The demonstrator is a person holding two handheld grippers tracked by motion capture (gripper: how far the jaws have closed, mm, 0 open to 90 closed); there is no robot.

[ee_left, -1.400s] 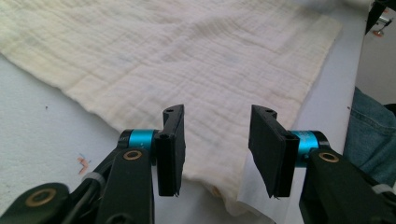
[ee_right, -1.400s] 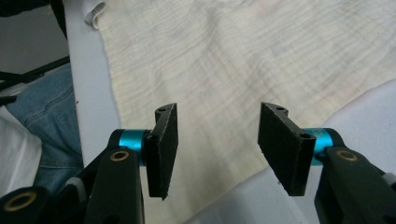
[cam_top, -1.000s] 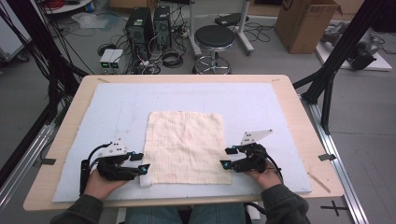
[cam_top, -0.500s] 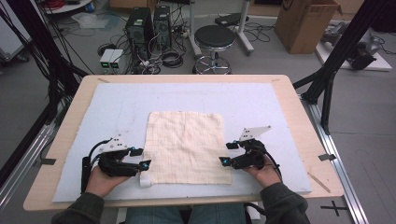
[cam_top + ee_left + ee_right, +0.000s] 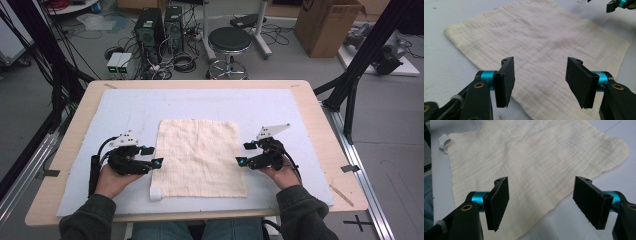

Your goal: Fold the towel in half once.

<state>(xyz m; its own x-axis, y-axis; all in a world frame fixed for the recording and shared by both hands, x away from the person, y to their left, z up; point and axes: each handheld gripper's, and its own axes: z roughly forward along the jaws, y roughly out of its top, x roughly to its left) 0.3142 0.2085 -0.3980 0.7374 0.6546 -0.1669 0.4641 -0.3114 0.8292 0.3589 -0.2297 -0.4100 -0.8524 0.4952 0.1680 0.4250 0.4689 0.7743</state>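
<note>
**Two grippers released at one cloth**

Left gripper [image 5: 152, 156] and right gripper [image 5: 243, 154]: jaws just opened, nothing between them, flanking the single cream cloth [image 5: 199, 155] lying flat mid-surface. One white tag [image 5: 155, 194] marks its near-left corner. Bare pale mat [image 5: 200, 102] surrounds every edge.

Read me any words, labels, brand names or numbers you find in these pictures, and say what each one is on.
No legible text anywhere.
Small white tag on the cream square cloth: shows no print.
Brown cardboard box on the floor: dark mark, too blurred to read.
Black computer towers: no readable label.
</note>
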